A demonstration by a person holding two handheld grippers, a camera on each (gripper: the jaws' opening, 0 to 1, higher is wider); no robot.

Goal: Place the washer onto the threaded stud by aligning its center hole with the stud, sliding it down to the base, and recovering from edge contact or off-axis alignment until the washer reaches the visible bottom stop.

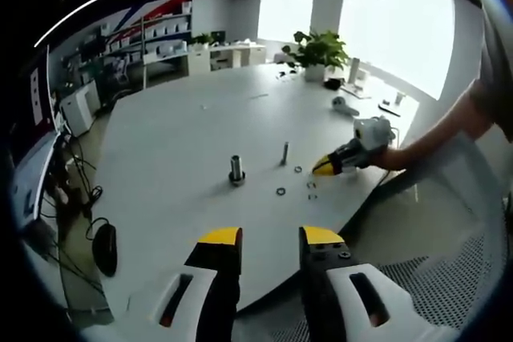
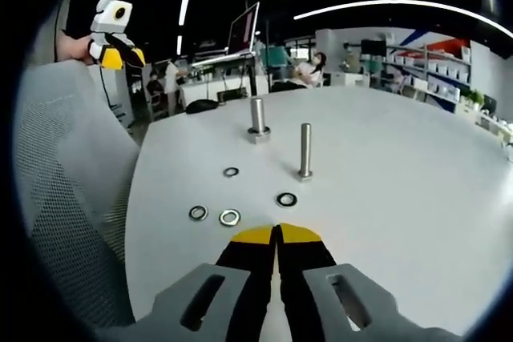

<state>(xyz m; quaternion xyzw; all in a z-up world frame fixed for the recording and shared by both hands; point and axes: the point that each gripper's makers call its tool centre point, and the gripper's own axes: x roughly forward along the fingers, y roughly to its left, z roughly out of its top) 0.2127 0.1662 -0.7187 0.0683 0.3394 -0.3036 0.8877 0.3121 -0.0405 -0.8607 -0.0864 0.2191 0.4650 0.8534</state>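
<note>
Washers loose, studs apparently bare: nothing placed yet.

Right gripper [image 2: 276,234], jaws closed and empty, hovers just short of four washers [image 2: 286,199] lying flat beside the stud [image 2: 305,150]; left gripper [image 1: 270,239], narrowly parted, holds nothing. Picking, aligning and seating remain.

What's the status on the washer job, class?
Left gripper open, back from table. Right gripper shut, empty, near washers. Stud bare, path clear.

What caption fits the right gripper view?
Shut right gripper faces four loose washers and two upright studs on white table.
</note>
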